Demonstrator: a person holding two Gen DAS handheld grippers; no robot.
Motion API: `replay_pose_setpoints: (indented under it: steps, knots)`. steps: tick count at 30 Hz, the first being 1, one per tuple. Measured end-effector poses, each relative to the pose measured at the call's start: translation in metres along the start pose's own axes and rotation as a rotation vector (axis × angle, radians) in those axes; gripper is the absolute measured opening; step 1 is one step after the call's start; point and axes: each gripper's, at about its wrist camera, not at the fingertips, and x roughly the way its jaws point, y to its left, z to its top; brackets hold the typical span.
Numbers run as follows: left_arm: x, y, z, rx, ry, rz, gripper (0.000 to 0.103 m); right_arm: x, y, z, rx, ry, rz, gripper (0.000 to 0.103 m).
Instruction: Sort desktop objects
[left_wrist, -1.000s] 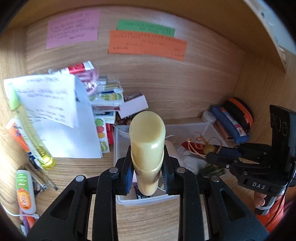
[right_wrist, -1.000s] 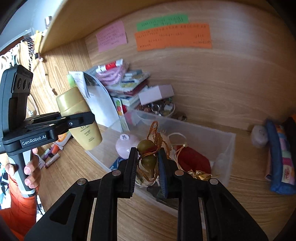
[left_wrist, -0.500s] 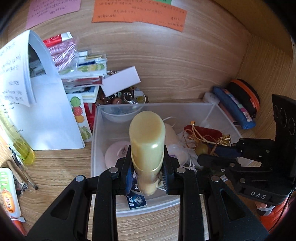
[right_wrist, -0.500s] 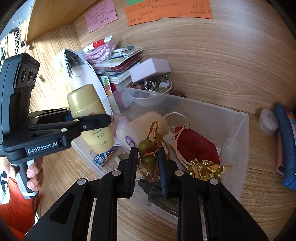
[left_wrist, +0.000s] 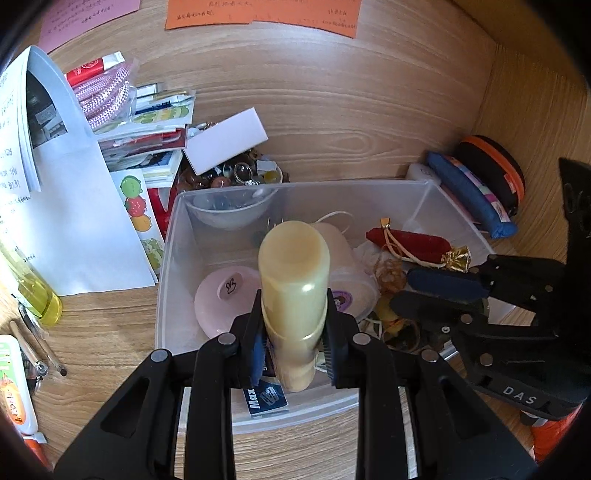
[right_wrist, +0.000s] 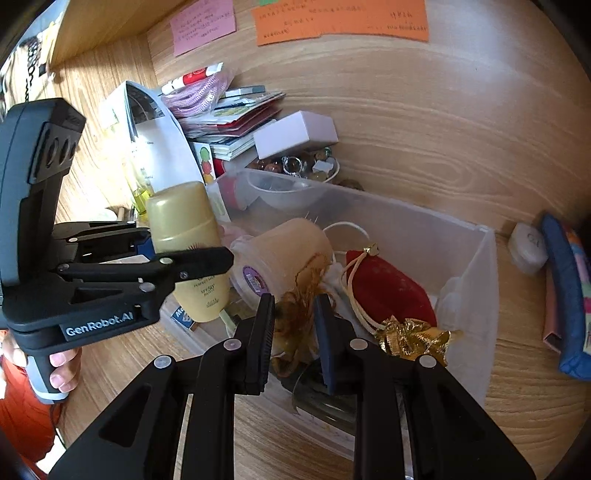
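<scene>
1. The left gripper clamps a gold bottle around its middle, cap pointing away from the camera, jaws pressed tight against both sides; the right-wrist view shows the same bottle hanging over the near left corner of the clear bin.
2. The right gripper pinches a tasselled cord charm between nearly closed jaws, low over the near edge of the bin; the charm is partly hidden by the fingers, so its exact form is unclear.
3. Inside the bin lie a pink disc, a pale jar on its side, a red pouch with a gold bow, and a small bowl at the back wall.
4. Both items appear to be held just above the bin because it serves as the sorting container, each hand ready to drop its load in free space.
5. Left of the bin sit papers and a stack of packets; behind it, a dish of trinkets; right of it, a blue case.
6. Judged from this, release into the bin is the step at hand; the bottle may roll onto the disc.
</scene>
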Motion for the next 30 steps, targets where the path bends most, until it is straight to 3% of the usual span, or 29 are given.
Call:
replay_pose_setpoints:
  steps: [5,12,16,20,22,26,30]
  knots:
    - [-0.013,-0.006,0.0,0.033,-0.067,0.018,0.025,-0.003,0.004,0.0,-0.029,-0.018,-0.042,0.021]
    - [-0.019,-0.007,0.001,0.042,-0.09,0.028,0.036,-0.012,0.005,0.001,-0.031,-0.063,-0.072,0.043]
    - [-0.024,-0.009,-0.001,0.048,-0.113,0.031,0.055,-0.018,0.007,0.003,-0.039,-0.091,-0.096,0.053]
    - [-0.032,-0.012,-0.001,0.061,-0.145,0.056,0.061,-0.023,0.007,0.003,-0.039,-0.114,-0.107,0.063]
    - [-0.036,-0.008,0.0,0.044,-0.152,0.067,0.07,-0.027,0.007,0.004,-0.039,-0.127,-0.107,0.065]
    - [-0.048,-0.004,0.001,0.018,-0.176,0.103,0.075,-0.037,0.009,0.004,-0.054,-0.155,-0.121,0.078]
    - [-0.062,-0.005,-0.003,0.008,-0.209,0.171,0.088,-0.048,0.01,0.006,-0.059,-0.179,-0.119,0.083]
